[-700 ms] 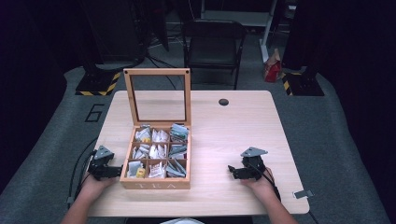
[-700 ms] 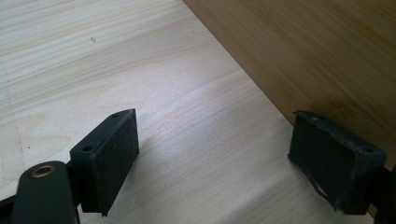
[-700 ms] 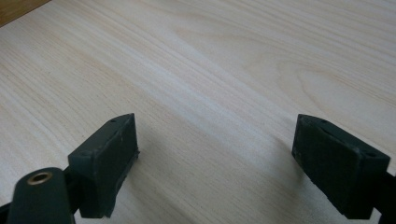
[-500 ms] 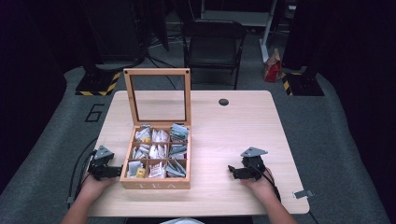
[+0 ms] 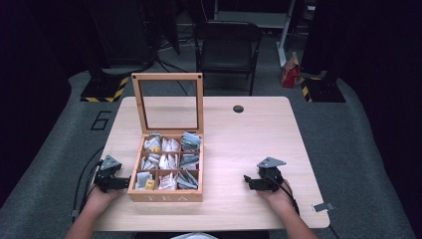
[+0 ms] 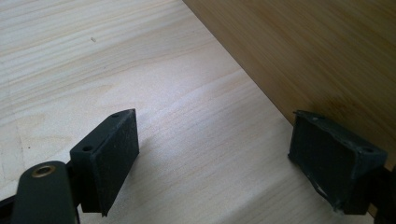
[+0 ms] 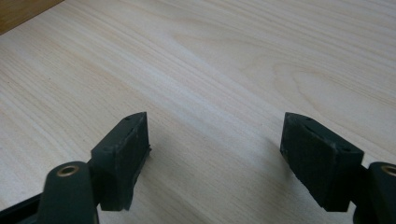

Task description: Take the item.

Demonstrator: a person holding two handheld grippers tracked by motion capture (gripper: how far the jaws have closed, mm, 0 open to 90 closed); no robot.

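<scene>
My left tool, released, rests beside the open wooden tea box; my right tool rests released on the pale wooden desk. A careless reach could shove the box sideways.

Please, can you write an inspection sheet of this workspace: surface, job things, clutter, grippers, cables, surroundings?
Surface: pale wooden table, small dark round spot near far edge.
Job's things: wooden tea box, lid upright, compartments filled with tea bags.
Clutter: small grey piece at near right corner.
Grippers: left gripper open beside the box; right gripper open on bare table.
Cables: one trails from the left gripper.
Surroundings: chair, dark stands.
</scene>
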